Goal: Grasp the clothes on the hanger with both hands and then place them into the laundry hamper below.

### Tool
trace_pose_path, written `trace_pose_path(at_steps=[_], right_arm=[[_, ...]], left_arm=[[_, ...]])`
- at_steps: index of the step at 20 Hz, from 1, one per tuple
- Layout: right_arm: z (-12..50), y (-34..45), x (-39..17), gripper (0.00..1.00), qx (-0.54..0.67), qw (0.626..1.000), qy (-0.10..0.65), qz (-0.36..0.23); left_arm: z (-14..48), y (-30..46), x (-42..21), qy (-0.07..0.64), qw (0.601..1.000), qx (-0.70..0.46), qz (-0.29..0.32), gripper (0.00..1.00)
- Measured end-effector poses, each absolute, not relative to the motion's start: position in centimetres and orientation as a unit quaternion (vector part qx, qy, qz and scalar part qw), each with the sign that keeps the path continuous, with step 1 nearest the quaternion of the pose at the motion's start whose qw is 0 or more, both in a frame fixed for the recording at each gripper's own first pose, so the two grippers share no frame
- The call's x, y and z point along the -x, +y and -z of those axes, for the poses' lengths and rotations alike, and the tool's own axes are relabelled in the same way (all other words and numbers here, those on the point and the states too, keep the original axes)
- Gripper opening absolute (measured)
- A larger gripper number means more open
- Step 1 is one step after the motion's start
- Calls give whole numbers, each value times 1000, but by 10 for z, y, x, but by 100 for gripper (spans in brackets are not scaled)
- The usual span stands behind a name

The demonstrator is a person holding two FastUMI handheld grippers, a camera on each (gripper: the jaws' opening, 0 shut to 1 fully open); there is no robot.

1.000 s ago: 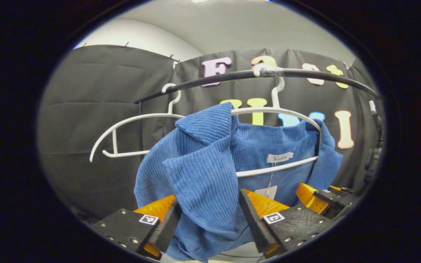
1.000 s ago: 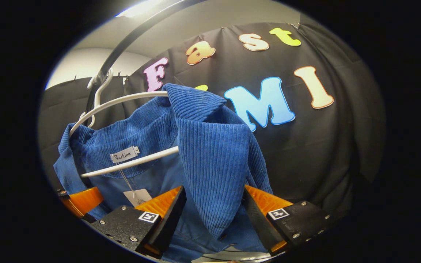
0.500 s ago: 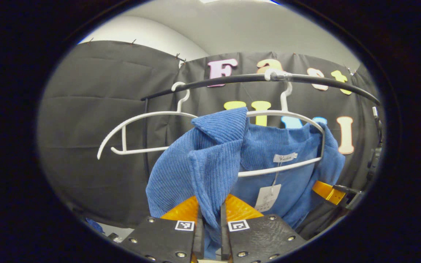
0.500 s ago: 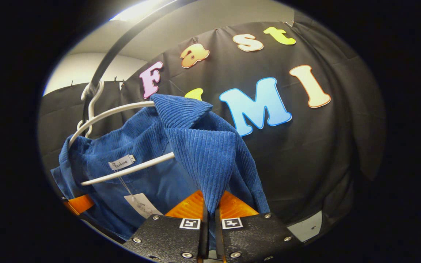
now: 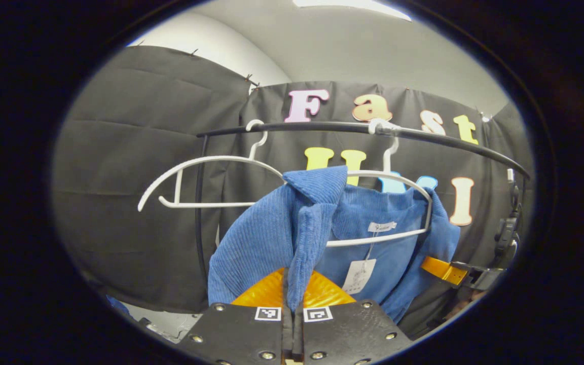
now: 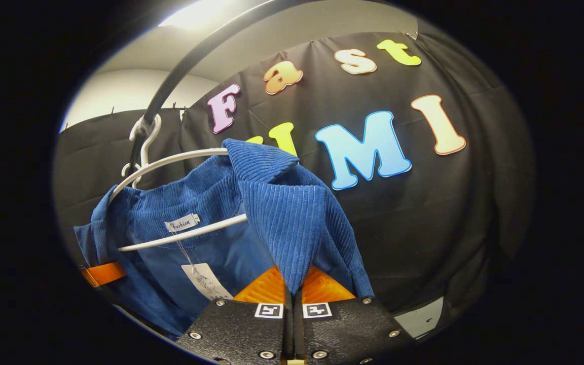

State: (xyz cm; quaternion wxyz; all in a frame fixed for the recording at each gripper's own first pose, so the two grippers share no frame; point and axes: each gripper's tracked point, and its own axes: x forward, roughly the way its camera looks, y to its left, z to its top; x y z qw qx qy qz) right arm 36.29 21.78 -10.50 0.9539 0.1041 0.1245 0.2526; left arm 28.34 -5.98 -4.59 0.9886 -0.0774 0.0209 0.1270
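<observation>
While two white hangers (image 5: 206,172) share one rail (image 5: 322,126), left gripper (image 5: 292,299) and right gripper (image 6: 292,299) each clench one blue shirt (image 5: 292,223) collar flap.

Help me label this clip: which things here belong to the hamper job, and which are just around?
Job: blue corduroy shirt, its white hanger, left gripper, right gripper, both clamping the shirt's front edges.
Around: empty white hanger, black rail.

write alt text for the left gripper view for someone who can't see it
The left claw is shut on a front fold of a blue corduroy shirt that hangs on a white hanger from a black rail. An empty white hanger hangs beside it, and the right claw reaches the shirt's far side.
</observation>
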Motion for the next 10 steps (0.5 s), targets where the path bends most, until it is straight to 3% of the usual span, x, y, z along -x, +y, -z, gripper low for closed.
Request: trace_pose_path(at_steps=[10], right_arm=[[71, 174, -382, 0, -96, 973, 64, -199]], left_arm=[[7, -34, -251, -23, 990, 46, -128, 2]])
